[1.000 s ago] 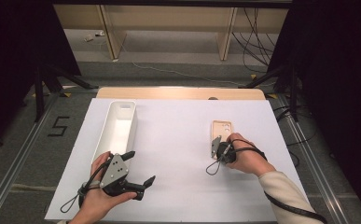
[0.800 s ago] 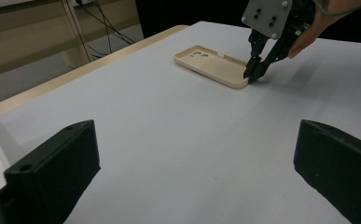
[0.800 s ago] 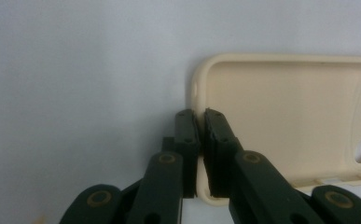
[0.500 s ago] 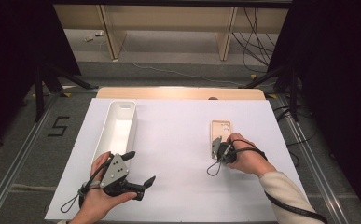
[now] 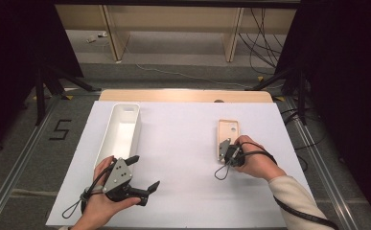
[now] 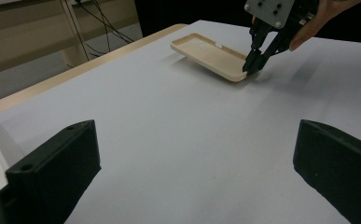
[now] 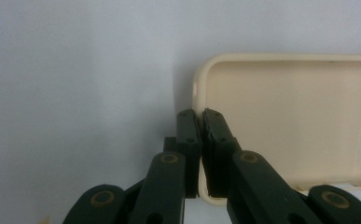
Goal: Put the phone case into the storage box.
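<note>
bin [image 5: 121, 132] holds nothing; right tool [image 5: 224, 148] grips phone case [image 5: 228, 134] rim.

High view: overhead, facing forward across the white table [image 5: 188, 158]; gripper views sit low, sharing the beige phone case [image 6: 211, 53], the right closest
</note>
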Available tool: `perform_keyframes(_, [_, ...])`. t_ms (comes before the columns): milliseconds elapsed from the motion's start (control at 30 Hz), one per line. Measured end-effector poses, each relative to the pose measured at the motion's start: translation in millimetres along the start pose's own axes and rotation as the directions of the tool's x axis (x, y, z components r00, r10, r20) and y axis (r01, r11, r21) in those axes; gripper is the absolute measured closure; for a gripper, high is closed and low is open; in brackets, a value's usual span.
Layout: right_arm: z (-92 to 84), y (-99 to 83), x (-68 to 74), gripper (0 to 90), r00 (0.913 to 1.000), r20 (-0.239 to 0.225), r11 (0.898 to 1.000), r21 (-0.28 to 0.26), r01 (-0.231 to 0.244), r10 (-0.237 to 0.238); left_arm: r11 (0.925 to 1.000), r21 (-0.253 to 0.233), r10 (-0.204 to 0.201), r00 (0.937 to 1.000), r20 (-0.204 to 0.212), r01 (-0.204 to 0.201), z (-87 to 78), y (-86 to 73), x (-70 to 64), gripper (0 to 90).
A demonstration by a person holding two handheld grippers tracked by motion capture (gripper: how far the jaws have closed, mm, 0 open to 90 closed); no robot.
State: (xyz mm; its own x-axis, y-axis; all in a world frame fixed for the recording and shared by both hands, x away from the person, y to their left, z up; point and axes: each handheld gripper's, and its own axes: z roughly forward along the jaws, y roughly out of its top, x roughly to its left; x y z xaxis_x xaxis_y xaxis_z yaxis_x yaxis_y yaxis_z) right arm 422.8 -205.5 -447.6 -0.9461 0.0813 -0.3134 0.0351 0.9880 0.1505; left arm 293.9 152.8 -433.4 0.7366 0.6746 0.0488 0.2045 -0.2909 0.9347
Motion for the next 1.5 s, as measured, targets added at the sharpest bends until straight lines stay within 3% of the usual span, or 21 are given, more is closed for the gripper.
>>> perform_keyframes(367, [-11.9, -0.1, 2.5, 87.1, 0.9999, 0.015, 0.998, -0.070, -0.008, 0.009, 1.0000, 0.004, -0.003, 1.0000, -0.001, 0.003, 0.3, -0.5, 0.2, 0.1])
perform_keyframes(1000, [-24.6, -0.5, 9.3, 87.3, 0.9992, 0.039, 0.990, -0.139, 0.002, 0.004, 1.0000, 0.003, -0.006, 1.0000, -0.005, 0.006, -0.4, -0.4, 0.9, 0.3])
perform_keyframes(1500, [-33.2, 4.9, 16.6, 87.3, 0.9995, 0.030, 0.972, -0.235, -0.001, 0.009, 1.0000, 0.005, -0.008, 0.9999, -0.008, 0.008, -0.8, -0.3, 1.0, 0.6])
